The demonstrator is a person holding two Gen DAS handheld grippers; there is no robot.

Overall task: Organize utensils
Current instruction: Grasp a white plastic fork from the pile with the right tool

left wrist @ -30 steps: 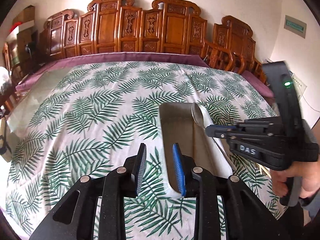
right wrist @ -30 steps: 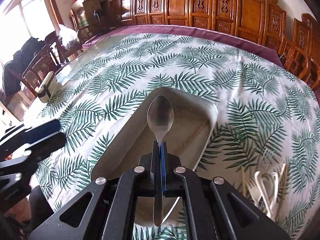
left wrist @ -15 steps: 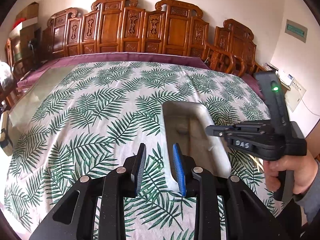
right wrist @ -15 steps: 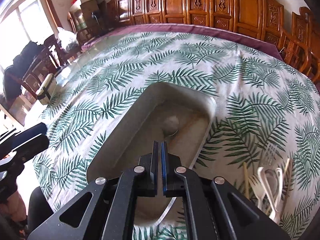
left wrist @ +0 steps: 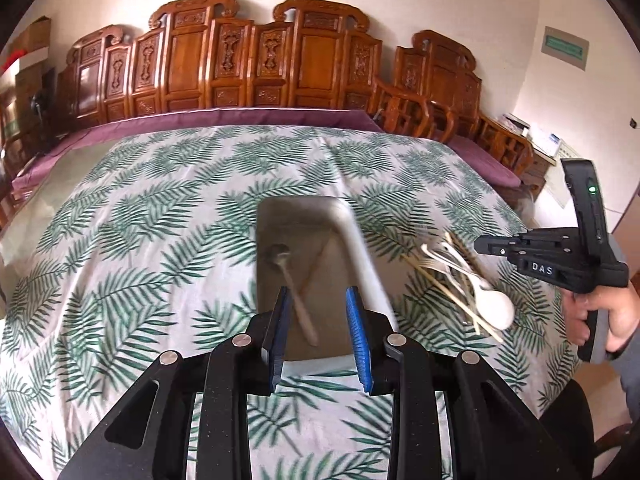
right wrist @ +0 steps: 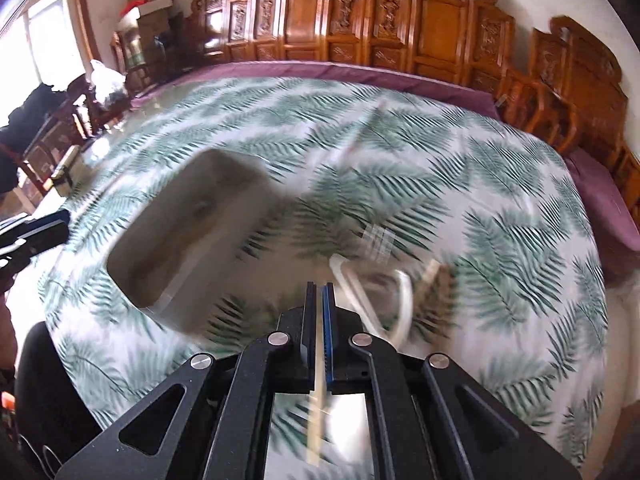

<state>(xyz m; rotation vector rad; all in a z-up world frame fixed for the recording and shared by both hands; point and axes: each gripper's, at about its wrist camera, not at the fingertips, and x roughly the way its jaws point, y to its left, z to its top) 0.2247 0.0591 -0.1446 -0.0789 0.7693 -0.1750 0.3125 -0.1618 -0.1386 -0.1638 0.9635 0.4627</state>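
A grey oblong tray (left wrist: 362, 252) lies on the leaf-print tablecloth, and it also shows in the right wrist view (right wrist: 240, 216). In it lie a metal spoon (left wrist: 294, 292) and a thin wooden stick (left wrist: 316, 268). A pile of loose utensils (left wrist: 464, 276) with a white spoon (left wrist: 494, 304), forks and chopsticks lies right of the tray. My left gripper (left wrist: 318, 336) is open and empty over the tray's near end. My right gripper (right wrist: 318, 320) hovers over the pile (right wrist: 380, 292); its jaws are nearly closed with a pale stick (right wrist: 318, 384) lying between them. The right wrist view is blurred.
Carved wooden chairs (left wrist: 260, 64) line the wall behind the table. A purple cloth edge (left wrist: 224, 118) borders the far side. More chairs and boxes (right wrist: 60, 120) stand at the left. The near table edge is just below both grippers.
The spoon has left my right gripper and now lies in the tray. My right gripper swung right from the tray to the pile. My left gripper shifted to face the tray.
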